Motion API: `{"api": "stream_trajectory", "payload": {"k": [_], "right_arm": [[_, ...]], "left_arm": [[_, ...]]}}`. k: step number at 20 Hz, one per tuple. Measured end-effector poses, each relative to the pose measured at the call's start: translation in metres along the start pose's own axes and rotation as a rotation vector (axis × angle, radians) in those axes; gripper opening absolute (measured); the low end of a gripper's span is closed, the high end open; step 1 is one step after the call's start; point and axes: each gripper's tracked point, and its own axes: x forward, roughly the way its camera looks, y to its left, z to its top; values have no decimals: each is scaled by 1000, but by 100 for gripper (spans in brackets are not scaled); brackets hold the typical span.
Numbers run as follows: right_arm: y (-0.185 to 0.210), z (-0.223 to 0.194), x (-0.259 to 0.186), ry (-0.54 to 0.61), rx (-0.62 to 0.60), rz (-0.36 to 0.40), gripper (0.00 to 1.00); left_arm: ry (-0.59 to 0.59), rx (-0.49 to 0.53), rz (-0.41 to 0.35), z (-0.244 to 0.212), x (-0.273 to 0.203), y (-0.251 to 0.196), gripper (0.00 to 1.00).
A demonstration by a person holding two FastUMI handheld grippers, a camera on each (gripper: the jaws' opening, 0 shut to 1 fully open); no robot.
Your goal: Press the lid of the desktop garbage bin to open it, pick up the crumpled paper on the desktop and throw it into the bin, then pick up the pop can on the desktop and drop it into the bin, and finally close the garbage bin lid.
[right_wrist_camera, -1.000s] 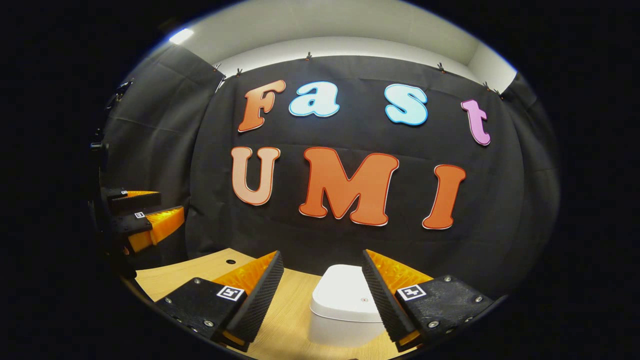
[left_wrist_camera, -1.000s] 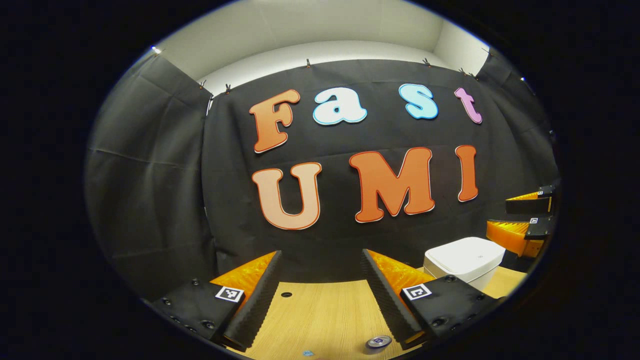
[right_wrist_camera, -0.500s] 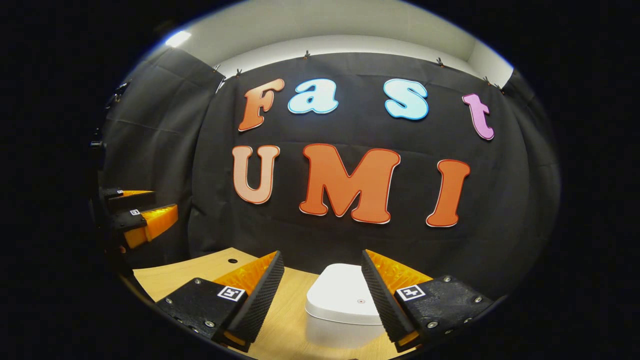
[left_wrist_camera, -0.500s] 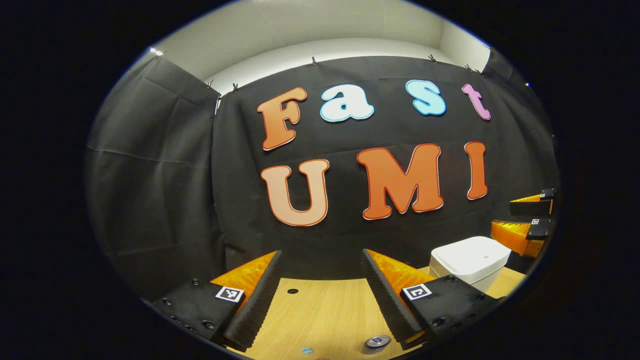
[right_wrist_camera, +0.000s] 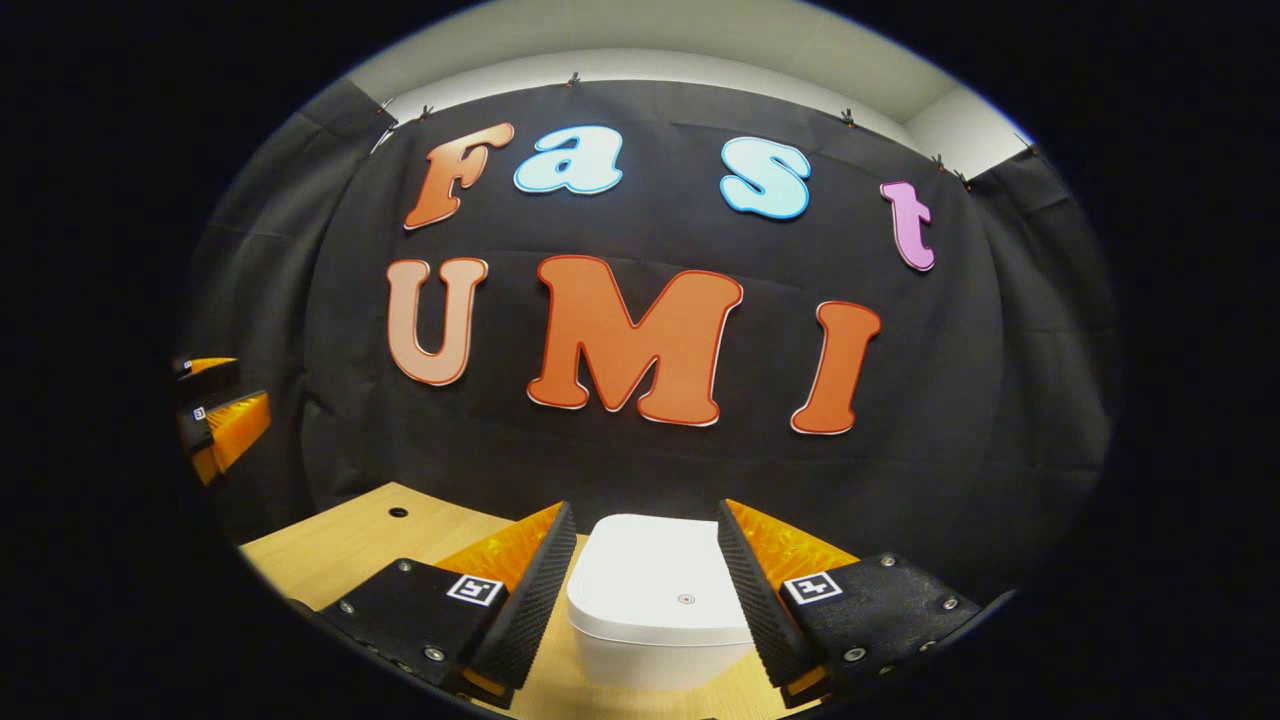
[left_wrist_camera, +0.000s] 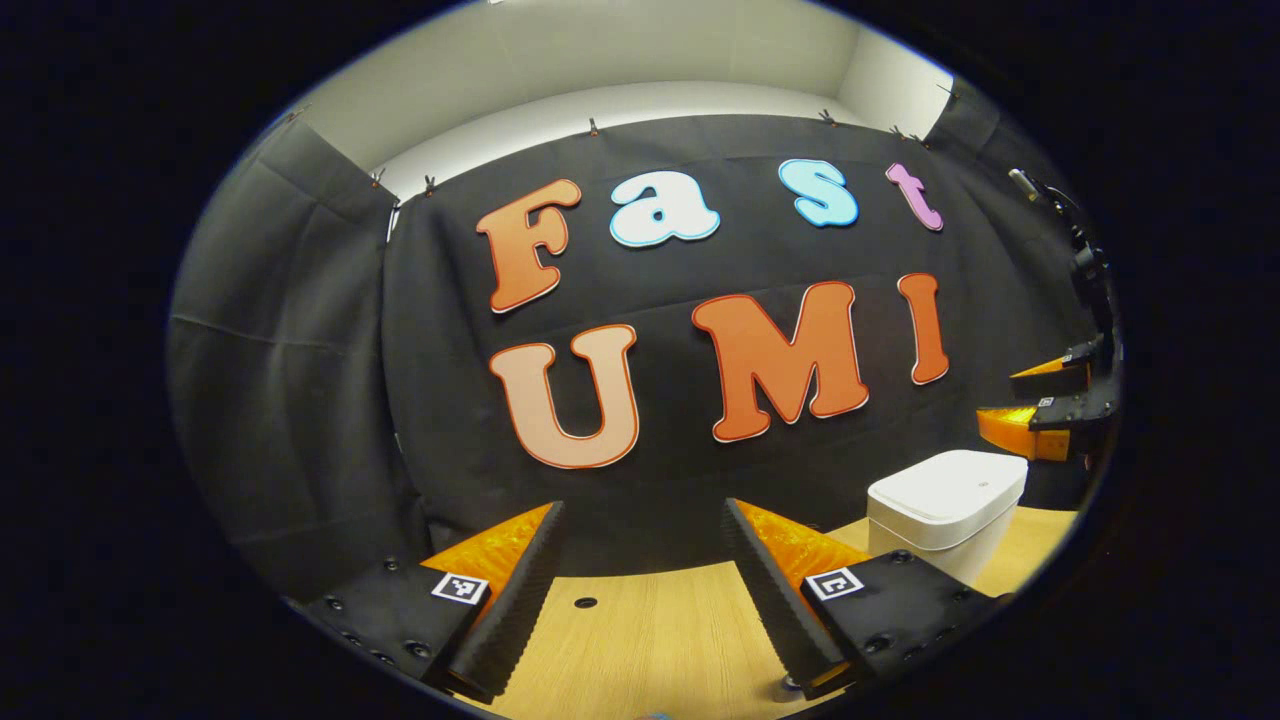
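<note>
- In the right gripper view, the right gripper point(right_wrist_camera: 640, 585) is hovering with its fingers point(right_wrist_camera: 525, 600) spread wide apart, gripping nothing.
- The bin point(right_wrist_camera: 655, 600) is sitting at the bottom centre of that view, seen between the two fingers, on the tabletop point(right_wrist_camera: 330, 550); whether the fingers are touching it cannot be told.
- The bin's lid point(right_wrist_camera: 650, 575) is lying shut and flat, with a small red dot near its front edge.
- The left gripper point(right_wrist_camera: 215, 425) is showing at the far left edge of that view, well apart from the bin, its fingers apart.
- In the left gripper view, the left gripper point(left_wrist_camera: 640, 590) is hanging over bare tabletop point(left_wrist_camera: 650, 640) at the bottom centre, fingers point(left_wrist_camera: 510, 600) wide apart and gripping nothing.
- The bin point(left_wrist_camera: 945, 510) is standing at the lower right of that view, lid point(left_wrist_camera: 948, 483) closed.
- The right gripper point(left_wrist_camera: 1045, 405) is hovering just above the bin at the right edge of that view, its fingers apart.
- A small dark hole point(left_wrist_camera: 585, 603) is showing in the tabletop between the left fingers.
</note>
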Motion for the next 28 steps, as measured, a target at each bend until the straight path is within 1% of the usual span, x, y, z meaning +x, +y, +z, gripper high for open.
{"api": "stream_trajectory", "payload": {"k": [2, 3, 4, 5, 6, 7, 8, 9, 10, 11, 12, 13, 14, 15, 17, 20, 21, 24, 26, 28], "right_arm": [[6, 4, 5, 1, -33, -34, 85], [8, 7, 5, 6, -45, -52, 80], [11, 11, 6, 4, -63, -69, 78], [12, 13, 8, 6, -83, -85, 73], [14, 16, 8, 8, -101, -100, 70], [17, 19, 6, 12, -117, -111, 61], [17, 21, 5, 17, -131, -120, 56], [18, 23, 4, 29, -142, -126, 45], [22, 20, 6, 47, -147, -129, 41], [25, 18, 5, 63, -145, -124, 29], [25, 18, 6, 78, -135, -120, 22], [24, 16, 8, 89, -120, -118, 11], [21, 15, 10, 98, -104, -119, 7], [19, 15, 13, 107, -85, -114, 1], [17, 15, 17, 112, -46, -90, 1], [3, 9, 26, 119, -68, -87, 1], [1, 6, 29, 126, -71, -75, 1], [-11, -16, 38, 179, -49, -60, 1], [-23, -33, 44, 222, -21, -70, 1], [-23, -49, 48, 257, 15, -42, 1]], "left_arm": [[-11, 5, -52, -5, 6, 5, 100], [-18, 6, -77, -8, 8, 8, 100], [-25, 5, -102, -10, 13, 10, 99], [-30, 2, -126, -11, 16, 13, 99], [-39, -4, -146, -13, 18, 16, 99], [-46, -11, -165, -13, 21, 18, 99], [-47, -13, -177, -13, 24, 21, 99], [-51, -14, -177, -13, 27, 26, 99], [-54, -19, -176, -14, 28, 31, 99], [-55, -27, -169, -14, 28, 35, 99], [-52, -35, -162, -15, 29, 39, 99], [-48, -42, -152, -17, 30, 42, 99], [-42, -45, -142, -19, 29, 44, 99], [-35, -44, -131, -22, 29, 47, 99], [-19, -42, -110, -27, 31, 49, 99], [7, -41, -69, -33, 33, 55, 99], [16, -40, -54, -36, 33, 55, 99], [39, -28, -5, -39, 34, 57, 99], [61, -21, 5, -41, 37, 53, 99], [85, -11, 3, -46, 39, 46, 99]]}}
